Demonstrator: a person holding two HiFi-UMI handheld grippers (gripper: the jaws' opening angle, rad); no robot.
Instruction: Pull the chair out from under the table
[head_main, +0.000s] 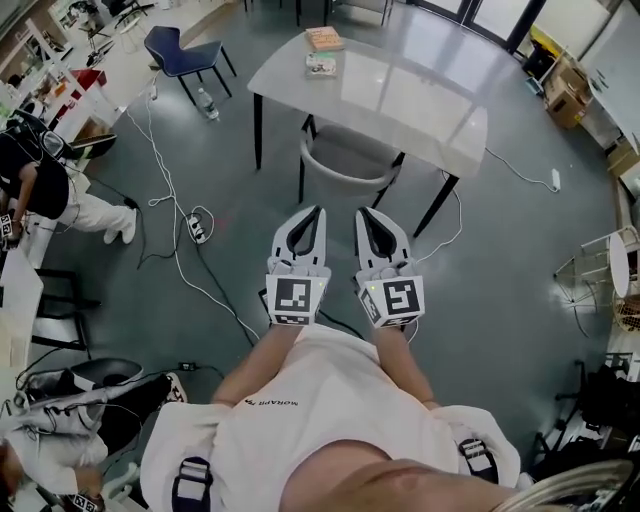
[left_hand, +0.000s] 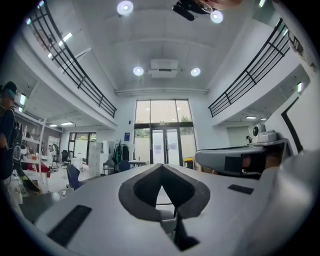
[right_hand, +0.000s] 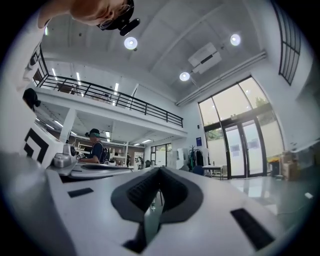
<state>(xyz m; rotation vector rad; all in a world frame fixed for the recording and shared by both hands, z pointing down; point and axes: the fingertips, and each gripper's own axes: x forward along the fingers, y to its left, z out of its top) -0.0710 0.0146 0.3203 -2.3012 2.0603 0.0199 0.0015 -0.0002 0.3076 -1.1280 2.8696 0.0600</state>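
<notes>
Grey chair (head_main: 347, 158) is sitting tucked under the surface (head_main: 420, 95), with only its curved back sticking out, so the pulling is not yet starting. All of the job is waiting to be done. Left gripper (head_main: 319, 211) and right gripper (head_main: 362, 213) are pointing at the chair, side by side, near its back but not touching it. Both pairs of fingers (head_main: 300, 240) are pressing together with nothing between them. I think they are needing to open and grab the chair back before any pulling is happening.
</notes>
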